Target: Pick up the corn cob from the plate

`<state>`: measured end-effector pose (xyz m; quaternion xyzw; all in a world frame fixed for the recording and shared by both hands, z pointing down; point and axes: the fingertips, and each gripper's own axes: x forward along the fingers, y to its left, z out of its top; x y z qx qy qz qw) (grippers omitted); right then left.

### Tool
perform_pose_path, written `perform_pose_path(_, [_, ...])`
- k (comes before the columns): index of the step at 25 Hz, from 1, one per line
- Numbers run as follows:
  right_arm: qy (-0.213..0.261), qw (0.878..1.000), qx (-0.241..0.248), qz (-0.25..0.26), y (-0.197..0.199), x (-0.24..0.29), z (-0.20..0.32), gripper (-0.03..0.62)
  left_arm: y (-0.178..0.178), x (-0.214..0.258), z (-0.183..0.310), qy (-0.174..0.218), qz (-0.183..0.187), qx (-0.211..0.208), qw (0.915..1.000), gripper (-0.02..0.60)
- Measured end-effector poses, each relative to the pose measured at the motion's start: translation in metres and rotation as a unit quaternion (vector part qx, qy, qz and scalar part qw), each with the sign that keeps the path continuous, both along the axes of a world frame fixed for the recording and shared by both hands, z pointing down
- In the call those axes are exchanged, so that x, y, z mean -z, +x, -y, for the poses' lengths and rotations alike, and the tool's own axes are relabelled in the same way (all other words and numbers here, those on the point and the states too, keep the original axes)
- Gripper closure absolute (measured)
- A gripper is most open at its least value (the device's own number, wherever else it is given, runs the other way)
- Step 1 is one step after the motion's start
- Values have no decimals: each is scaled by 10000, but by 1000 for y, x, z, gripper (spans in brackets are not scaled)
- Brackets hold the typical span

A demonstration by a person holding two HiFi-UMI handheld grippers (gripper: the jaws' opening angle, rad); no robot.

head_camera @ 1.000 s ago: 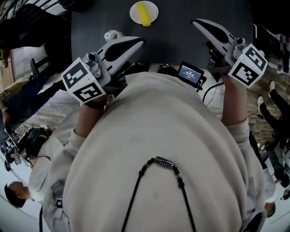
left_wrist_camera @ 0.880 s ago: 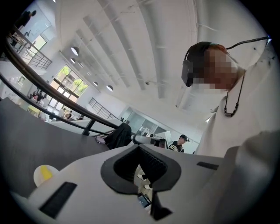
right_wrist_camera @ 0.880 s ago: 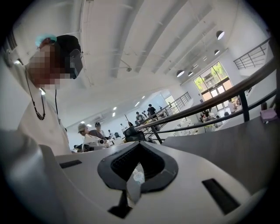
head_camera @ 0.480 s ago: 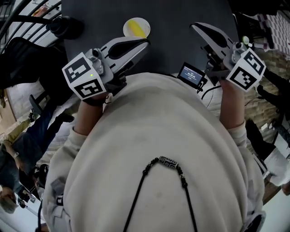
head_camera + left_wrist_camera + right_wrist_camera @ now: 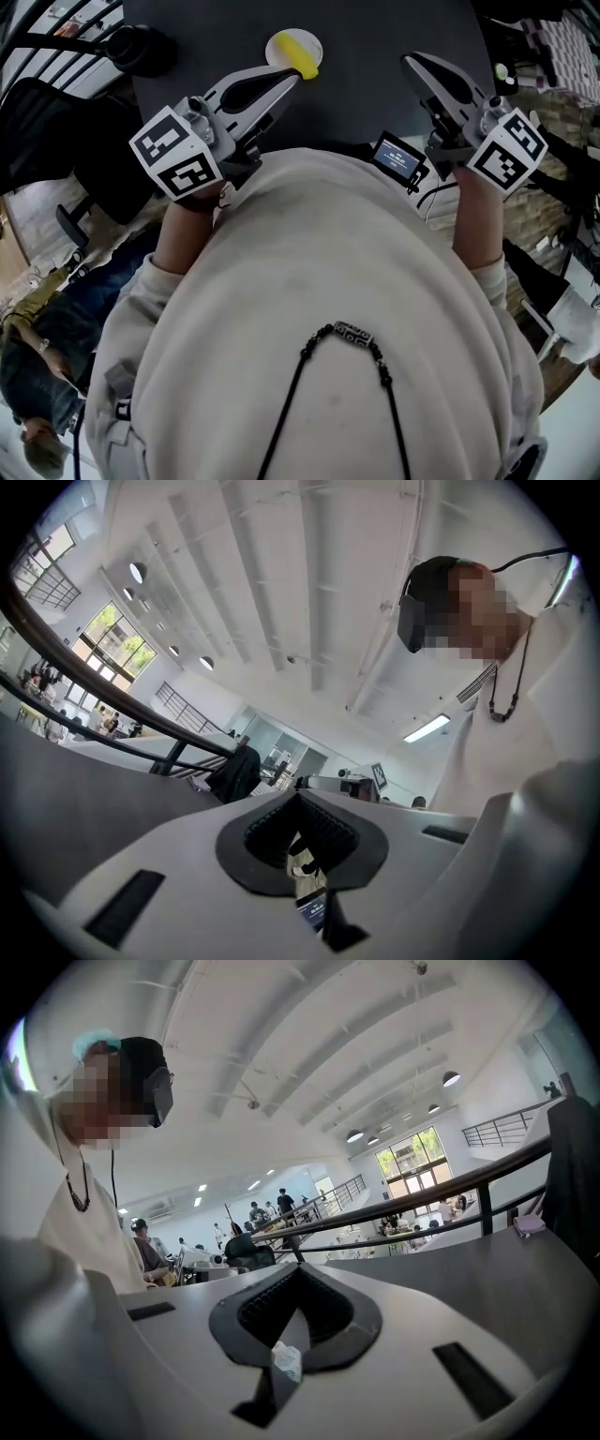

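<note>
A yellow corn cob (image 5: 300,52) lies on a small white plate (image 5: 278,43) near the far edge of the dark table (image 5: 375,37) in the head view. My left gripper (image 5: 291,77) is shut and holds nothing; its tip hangs just in front of the plate, apart from the cob. My right gripper (image 5: 410,61) is shut and empty too, off to the right of the plate over bare table. In the left gripper view (image 5: 300,799) and the right gripper view (image 5: 298,1269) the jaws meet, and neither view shows the cob.
A black rounded object (image 5: 141,47) sits at the table's far left corner. A small lit screen (image 5: 394,157) hangs at the table's near edge between the arms. Chairs and other people stand left of the table; railings border the hall.
The left gripper has swung toward the plate, so its tip now sits right by the plate's near rim. The right gripper has hardly shifted. Both stayed shut.
</note>
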<state>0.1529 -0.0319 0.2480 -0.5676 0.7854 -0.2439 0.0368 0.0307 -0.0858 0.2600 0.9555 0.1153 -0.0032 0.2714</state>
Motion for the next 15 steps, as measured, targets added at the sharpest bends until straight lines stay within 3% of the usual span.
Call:
perform_pose_path(5, [-217, 9996, -23, 151, 1, -17, -5, 579, -14, -7, -7, -104, -41, 192, 9998, 580])
perform_pose_path(10, [-248, 9991, 337, 92, -8, 3, 1, 579, -27, 16, -20, -56, 8, 481, 9988, 578])
perform_pose_path(15, [-361, 9961, 796, 106, -33, 12, -4, 579, -65, 33, -52, -56, 59, 1004, 9949, 578])
